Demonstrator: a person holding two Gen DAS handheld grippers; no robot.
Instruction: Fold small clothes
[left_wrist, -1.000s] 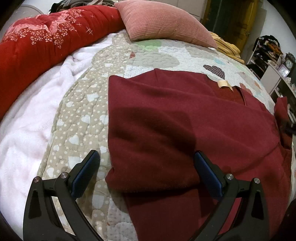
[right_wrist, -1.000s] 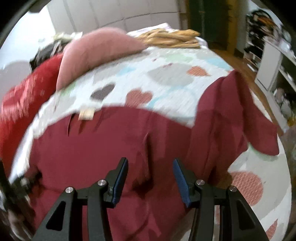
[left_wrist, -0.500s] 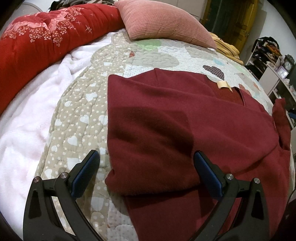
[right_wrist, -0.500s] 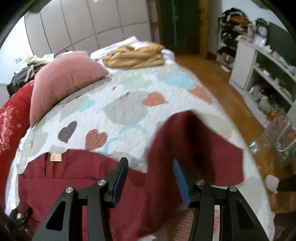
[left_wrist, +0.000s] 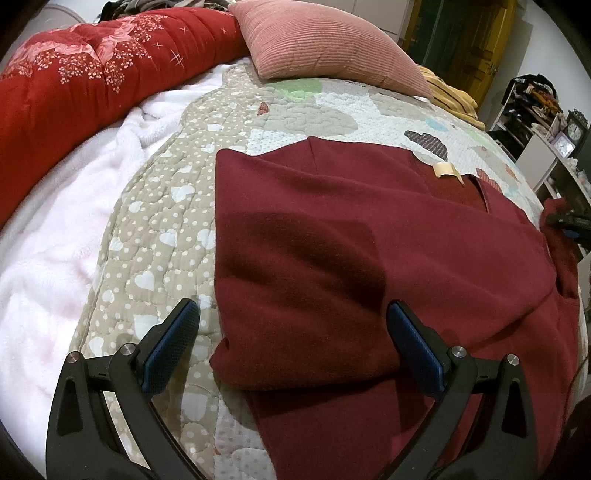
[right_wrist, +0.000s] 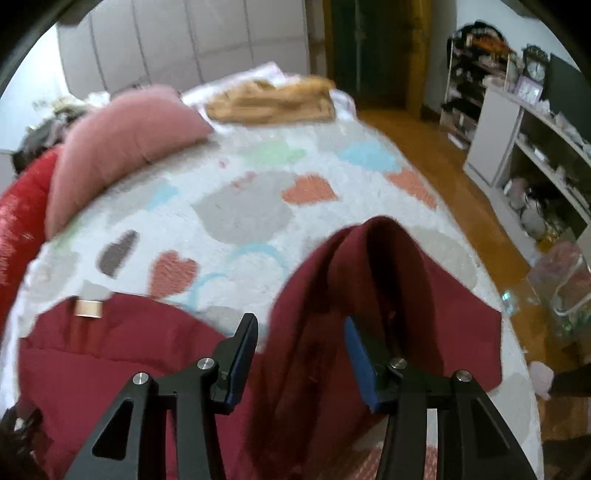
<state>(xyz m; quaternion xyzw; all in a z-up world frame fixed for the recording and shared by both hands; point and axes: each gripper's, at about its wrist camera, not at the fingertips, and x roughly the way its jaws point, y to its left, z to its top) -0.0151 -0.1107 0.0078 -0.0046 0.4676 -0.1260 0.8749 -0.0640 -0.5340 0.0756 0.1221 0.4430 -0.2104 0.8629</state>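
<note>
A dark red garment (left_wrist: 351, 266) lies on the quilted bedspread (left_wrist: 162, 236), its left side folded over the body, a tan label (left_wrist: 445, 170) at the neck. My left gripper (left_wrist: 293, 328) is open and empty, jaws wide, hovering over the folded edge. In the right wrist view the same garment (right_wrist: 122, 362) shows with its right sleeve (right_wrist: 388, 280) bunched and raised. My right gripper (right_wrist: 301, 343) is open, and the sleeve fabric sits between its jaws. Whether the pads touch it I cannot tell. The right gripper also shows far right in the left wrist view (left_wrist: 569, 223).
A pink ribbed pillow (left_wrist: 325, 40) and a red floral comforter (left_wrist: 85, 81) lie at the bed's head, a white fleece blanket (left_wrist: 48, 229) on the left. Folded yellow cloth (right_wrist: 273, 99) lies at the far end. Wooden floor (right_wrist: 461, 199) and white shelves (right_wrist: 535, 136) are to the right.
My right gripper has swung right towards the sleeve, and its jaws have opened wider around the raised fabric. My left gripper has stayed open and almost still.
</note>
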